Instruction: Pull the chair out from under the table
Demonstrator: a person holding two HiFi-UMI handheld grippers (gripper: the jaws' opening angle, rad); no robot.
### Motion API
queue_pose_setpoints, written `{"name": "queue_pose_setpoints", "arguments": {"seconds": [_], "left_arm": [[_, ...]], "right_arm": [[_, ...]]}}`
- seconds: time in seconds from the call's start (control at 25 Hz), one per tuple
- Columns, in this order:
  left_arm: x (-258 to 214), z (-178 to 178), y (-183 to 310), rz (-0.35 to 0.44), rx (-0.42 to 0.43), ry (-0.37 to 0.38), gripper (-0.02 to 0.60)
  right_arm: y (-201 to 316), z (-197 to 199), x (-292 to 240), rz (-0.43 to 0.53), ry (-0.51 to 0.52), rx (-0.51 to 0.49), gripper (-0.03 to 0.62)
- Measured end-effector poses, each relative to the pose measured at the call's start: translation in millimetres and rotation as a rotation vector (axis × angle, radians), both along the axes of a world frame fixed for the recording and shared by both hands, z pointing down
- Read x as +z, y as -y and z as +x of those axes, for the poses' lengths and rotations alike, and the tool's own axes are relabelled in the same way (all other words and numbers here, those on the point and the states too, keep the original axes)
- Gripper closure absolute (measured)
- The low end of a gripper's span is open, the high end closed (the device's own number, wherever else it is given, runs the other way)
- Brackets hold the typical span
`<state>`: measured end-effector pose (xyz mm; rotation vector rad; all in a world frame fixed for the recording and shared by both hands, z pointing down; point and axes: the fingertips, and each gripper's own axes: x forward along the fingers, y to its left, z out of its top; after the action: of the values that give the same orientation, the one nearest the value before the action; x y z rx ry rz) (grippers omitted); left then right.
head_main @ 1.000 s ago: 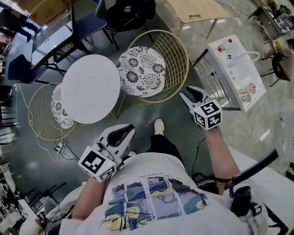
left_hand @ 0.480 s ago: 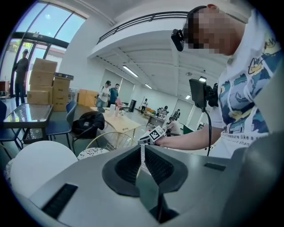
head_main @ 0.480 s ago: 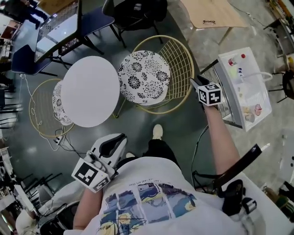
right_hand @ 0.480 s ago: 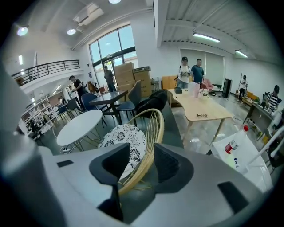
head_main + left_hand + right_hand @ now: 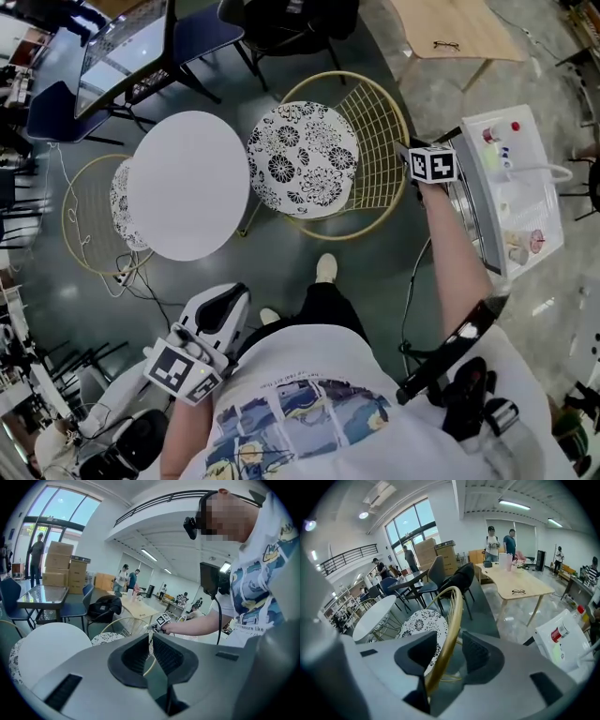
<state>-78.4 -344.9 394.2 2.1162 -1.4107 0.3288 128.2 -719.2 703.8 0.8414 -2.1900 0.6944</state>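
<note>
Below me in the head view, the chair (image 5: pixel 319 155) with the patterned seat stands just right of the round white table (image 5: pixel 187 183), its seat out from under the top and its gold wire back turned away from the table. My right gripper (image 5: pixel 403 148) is stretched out to the top of that back, at the far right of the hoop. My left gripper (image 5: pixel 230 300) hangs low by my body, well apart from both chair and table. A second chair (image 5: pixel 84 220) sits half under the table on its left side. In the left gripper view, my jaws leave only a narrow gap with nothing in it; they point past the table toward the chair and my other arm. In the right gripper view, my jaws have just been opening and stand wide, with the gold rim (image 5: pixel 451 620) of the chair back running up between them, close to the left pad; neither pad clamps it.
</note>
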Motion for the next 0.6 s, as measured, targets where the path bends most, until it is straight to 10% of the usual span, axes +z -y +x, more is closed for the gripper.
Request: {"name": "queue_pose_setpoints", "arguments": {"seconds": [0.6], "left_arm": [[12,-2,4,-0.052,-0.012,-0.008,0.569]], "right_arm": [[14,-14,24,-0.116,0.05,0.075,0.51]]}}
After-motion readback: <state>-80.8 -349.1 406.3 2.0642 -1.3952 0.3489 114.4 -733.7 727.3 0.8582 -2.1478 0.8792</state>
